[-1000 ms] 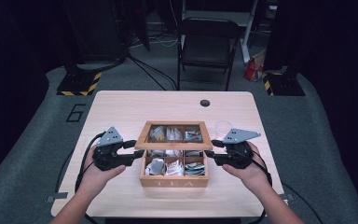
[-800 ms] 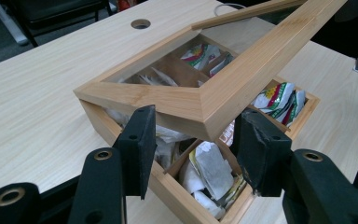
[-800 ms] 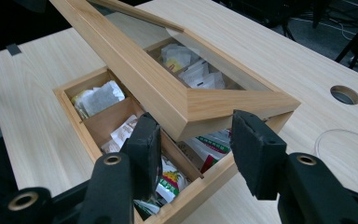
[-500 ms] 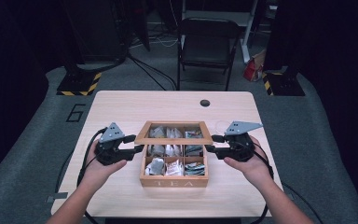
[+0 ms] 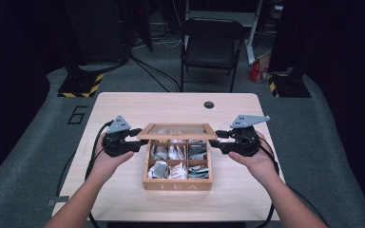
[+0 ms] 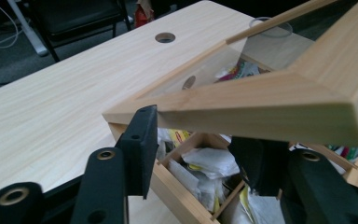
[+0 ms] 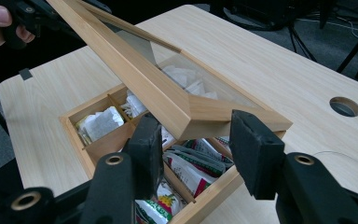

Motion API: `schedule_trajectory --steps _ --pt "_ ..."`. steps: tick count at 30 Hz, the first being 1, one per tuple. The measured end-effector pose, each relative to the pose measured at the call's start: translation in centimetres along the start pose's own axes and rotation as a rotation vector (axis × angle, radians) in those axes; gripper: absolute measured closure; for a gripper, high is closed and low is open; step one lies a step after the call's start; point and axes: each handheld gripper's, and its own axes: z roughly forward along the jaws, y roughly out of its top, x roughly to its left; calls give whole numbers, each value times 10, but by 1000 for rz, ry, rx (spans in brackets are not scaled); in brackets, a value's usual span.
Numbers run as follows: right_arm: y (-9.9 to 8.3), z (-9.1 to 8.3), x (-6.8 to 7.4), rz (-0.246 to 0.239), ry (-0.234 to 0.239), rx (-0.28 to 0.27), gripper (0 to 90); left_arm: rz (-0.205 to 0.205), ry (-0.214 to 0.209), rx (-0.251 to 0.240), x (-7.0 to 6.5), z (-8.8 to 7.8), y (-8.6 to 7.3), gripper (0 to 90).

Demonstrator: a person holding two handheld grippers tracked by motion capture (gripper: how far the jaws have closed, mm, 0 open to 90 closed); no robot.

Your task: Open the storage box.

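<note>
The tea box (image 5: 177, 164) sat at the middle of the tabletop (image 5: 123, 107). Since a second earlier its glass lid (image 5: 177, 131) had swung up toward twelve o'clock. The left hand-held gripper (image 5: 137, 140), jaws just narrowing, clamped the nine o'clock corner; the right hand-held gripper (image 5: 220, 141) pinched the three o'clock corner. Opening looked about half done.

You had one light wooden tea box (image 5: 177, 184) lettered TEA, with one glass-paned wooden lid (image 5: 177, 131) raised over it. Its inside was split into six compartments, in two rows of three, all holding tea bags too jumbled to count. You worked with two black claws, left (image 5: 139, 138) and right (image 5: 220, 140). One pale wooden worktop (image 5: 123, 104) had one round hole (image 5: 209, 104). One black chair (image 5: 211, 42) stood behind.
</note>
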Motion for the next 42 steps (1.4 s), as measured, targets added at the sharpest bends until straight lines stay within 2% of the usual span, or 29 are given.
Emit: schedule_trajectory --steps 5,10,16,21,23,34,39,42 --pt "4 0 -2 8 0 -5 541 17 17 -1 0 0 5 551" --pt "6 0 -10 43 33 -10 541 4 6 3 5 1 10 551" --pt "3 7 -21 37 -4 5 513 -12 1 -4 10 3 16 551" --pt "2 21 -31 33 -7 19 513 -15 0 4 13 4 23 551" --pt "3 27 -35 14 -14 21 513 -19 -3 7 15 5 26 551" --pt "8 48 -52 38 -69 7 526 -36 -6 -5 26 10 39 551" --pt "12 53 -56 61 -68 -12 532 -39 -1 -1 28 11 44 551" --pt "15 56 -57 51 -76 -13 545 -49 4 -13 30 13 46 553"
